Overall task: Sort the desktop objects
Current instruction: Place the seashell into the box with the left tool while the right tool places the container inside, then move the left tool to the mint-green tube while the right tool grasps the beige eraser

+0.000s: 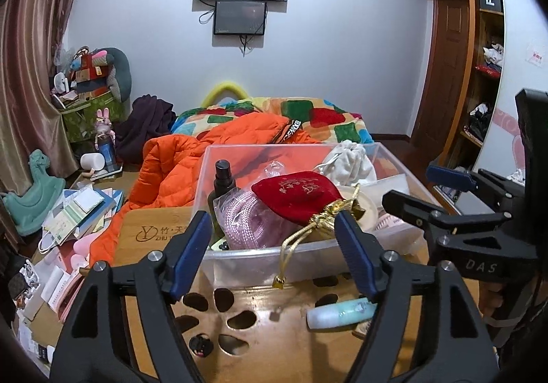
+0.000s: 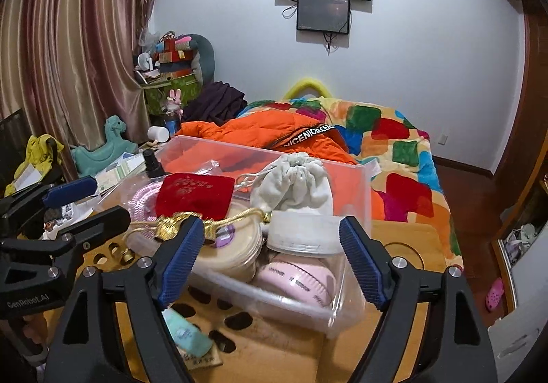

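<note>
Progress looks well along, by my reading: your clear bin (image 1: pixel 308 256) at the table's middle already holds a red pouch (image 1: pixel 294 194), a white pouch (image 1: pixel 349 160), a dark spray bottle (image 1: pixel 222 184), a bag of pink cord (image 1: pixel 243 222) and more. What remains on the wooden table (image 1: pixel 274 321) is a small mint tube (image 1: pixel 342 313) at about five o'clock of the bin's near wall, plus a little dark object (image 1: pixel 200 345) at seven o'clock that I cannot identify.

Your left gripper (image 1: pixel 274 246) stands wide open with nothing gripped; the pouch's gold cord (image 1: pixel 291 246) hangs over the bin's rim between the pads without touching them. Your right gripper (image 2: pixel 272 259) is likewise spread wide and empty, facing the bin's near corner.

The right wrist view shows you the bin's right half: a round beige tin (image 2: pixel 233 253), a white lidded jar (image 2: pixel 303 234) and a pink gadget (image 2: pixel 301 280), mostly hidden from the left. The left wrist view shows the whole tube; in the right it lies at seven o'clock, half behind a finger.
</note>
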The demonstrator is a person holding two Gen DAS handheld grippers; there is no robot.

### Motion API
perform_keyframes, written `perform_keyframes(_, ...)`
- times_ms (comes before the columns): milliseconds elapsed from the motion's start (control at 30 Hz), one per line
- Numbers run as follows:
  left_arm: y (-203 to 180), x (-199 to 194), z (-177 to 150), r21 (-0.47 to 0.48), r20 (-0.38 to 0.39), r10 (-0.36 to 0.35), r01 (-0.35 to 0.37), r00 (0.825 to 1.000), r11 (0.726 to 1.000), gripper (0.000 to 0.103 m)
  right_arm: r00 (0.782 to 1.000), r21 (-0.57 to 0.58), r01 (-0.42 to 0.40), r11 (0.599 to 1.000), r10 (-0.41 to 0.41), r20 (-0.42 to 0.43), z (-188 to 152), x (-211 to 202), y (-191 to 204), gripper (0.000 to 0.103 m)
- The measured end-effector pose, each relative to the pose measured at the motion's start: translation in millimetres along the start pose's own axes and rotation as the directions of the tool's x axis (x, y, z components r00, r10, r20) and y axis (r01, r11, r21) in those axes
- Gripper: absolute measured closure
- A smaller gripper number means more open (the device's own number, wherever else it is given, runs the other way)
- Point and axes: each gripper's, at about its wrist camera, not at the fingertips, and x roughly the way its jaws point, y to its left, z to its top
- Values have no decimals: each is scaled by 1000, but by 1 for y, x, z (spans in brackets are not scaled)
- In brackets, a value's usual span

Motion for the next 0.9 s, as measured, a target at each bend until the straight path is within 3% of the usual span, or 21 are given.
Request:
perform_keyframes(300,6,-17,-10,-53,-3,-39,39,999,998,12,1000,14,-7,1000,6,14,-16,-26,3,20)
perform_keyframes(567,7,-24,-31,-79,-44,-28,25,999,997,11,1000,-14,-26,1000,26,-3,-43,-40,12,20)
perform_keyframes(900,17,-18,-63,-105,-113,1,-13,994,994,10,987,-81,-118,990,108,-115,-87,-16,35,21)
